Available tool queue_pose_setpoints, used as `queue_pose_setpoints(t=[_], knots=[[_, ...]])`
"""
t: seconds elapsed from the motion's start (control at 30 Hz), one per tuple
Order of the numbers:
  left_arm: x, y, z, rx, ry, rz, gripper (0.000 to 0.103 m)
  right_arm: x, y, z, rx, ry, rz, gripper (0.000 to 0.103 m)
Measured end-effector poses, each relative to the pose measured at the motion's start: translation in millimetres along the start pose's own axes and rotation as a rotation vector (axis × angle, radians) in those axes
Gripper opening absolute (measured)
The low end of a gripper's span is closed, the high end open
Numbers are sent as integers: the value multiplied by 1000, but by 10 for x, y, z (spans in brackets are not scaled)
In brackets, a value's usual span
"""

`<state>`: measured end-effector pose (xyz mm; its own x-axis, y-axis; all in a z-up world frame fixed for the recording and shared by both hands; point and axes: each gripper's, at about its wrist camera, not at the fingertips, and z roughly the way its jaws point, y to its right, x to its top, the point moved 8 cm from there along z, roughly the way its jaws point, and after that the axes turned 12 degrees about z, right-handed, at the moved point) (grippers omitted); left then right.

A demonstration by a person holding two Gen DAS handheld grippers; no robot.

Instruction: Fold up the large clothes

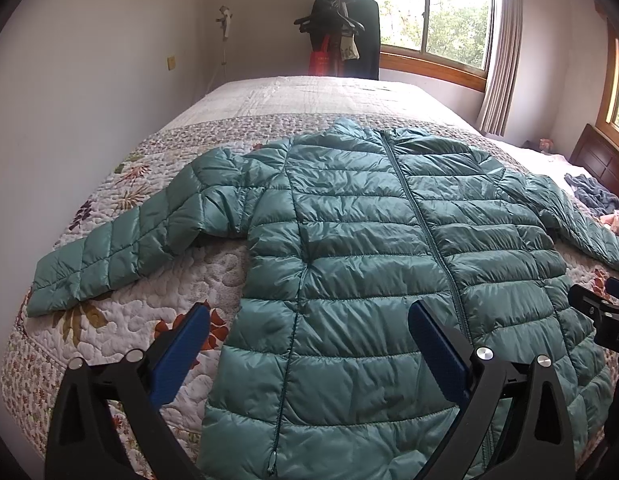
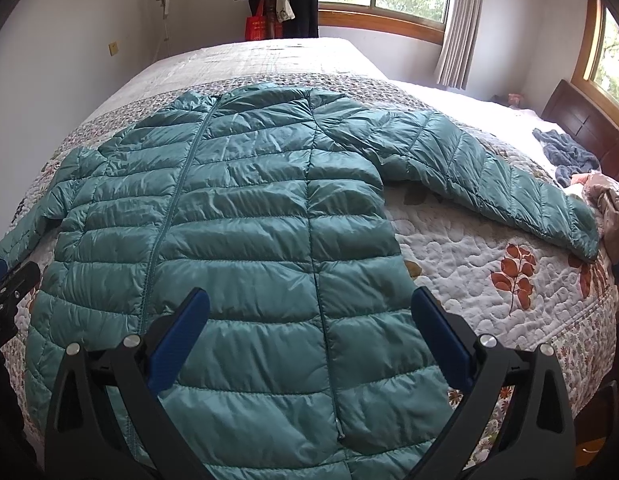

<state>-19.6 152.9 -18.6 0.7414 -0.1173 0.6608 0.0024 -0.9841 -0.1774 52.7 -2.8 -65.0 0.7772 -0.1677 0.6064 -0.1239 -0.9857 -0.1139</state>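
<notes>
The teal puffer jacket lies front up and zipped on the quilted bed, hem toward me, collar at the far end, so its long axis runs straight away from my fingers.

Starting at the left: the left sleeve stretches out and back toward the near left edge of the bed, its cuff well apart from the body. My left gripper hovers over the left half of the hem, jaws spread wide, holding nothing. It is the nearer one to that sleeve, so I judge the first fold falls to it: reach left and far for the cuff and bring it across the chest.

Moving right past the zip, my right gripper hangs over the right half of the hem, equally wide and empty. The right sleeve angles off toward the right.

Only the left view shows the left cuff whole; in the right view that sleeve slips off the frame edge. Only the right view shows the right cuff ending just beside a heap of other clothes, which a careless grab might catch.
</notes>
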Motion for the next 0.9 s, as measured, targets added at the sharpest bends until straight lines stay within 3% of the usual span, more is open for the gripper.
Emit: queue_pose_setpoints(t=[0.9], knots=[[6,4,-29,5,2,-2,99,16,20,-28,-5,18,-3,100]])
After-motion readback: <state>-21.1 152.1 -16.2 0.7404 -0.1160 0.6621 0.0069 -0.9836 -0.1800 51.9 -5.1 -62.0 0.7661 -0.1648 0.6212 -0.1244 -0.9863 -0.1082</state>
